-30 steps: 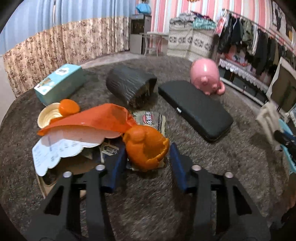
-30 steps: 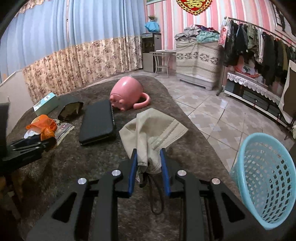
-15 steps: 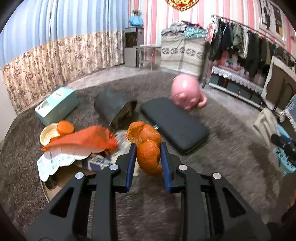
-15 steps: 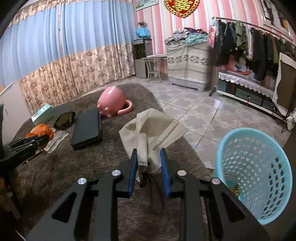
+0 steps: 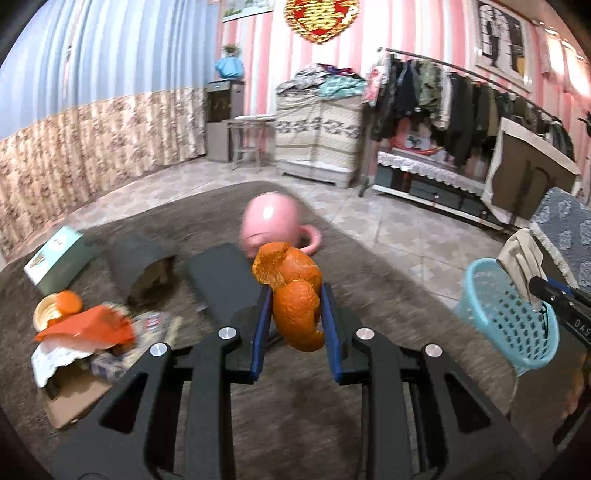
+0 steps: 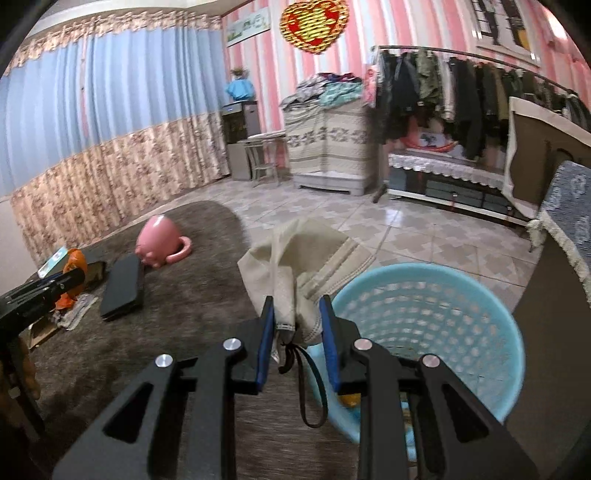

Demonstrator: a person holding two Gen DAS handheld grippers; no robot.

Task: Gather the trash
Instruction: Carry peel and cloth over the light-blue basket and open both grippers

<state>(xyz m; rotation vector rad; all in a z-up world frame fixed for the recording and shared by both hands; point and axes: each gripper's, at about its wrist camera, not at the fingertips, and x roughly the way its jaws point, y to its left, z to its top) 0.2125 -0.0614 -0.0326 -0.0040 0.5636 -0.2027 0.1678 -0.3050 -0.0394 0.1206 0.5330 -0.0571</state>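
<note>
Left tongs (image 5: 295, 314) pinch curled orange peel (image 5: 293, 295); right tongs (image 6: 297, 323) clamp beige woven cloth (image 6: 295, 266).

Little can be read. On the right tongs (image 5: 561, 302), at the right edge of the left wrist view, white letters "DAS" run off the frame. The red and gold heart ornament (image 6: 314, 26) on the striped wall bears a Chinese double-happiness sign. The teal box (image 5: 59, 258) and the snack wrapper (image 5: 149, 323) on the table carry print too blurred to read.
</note>
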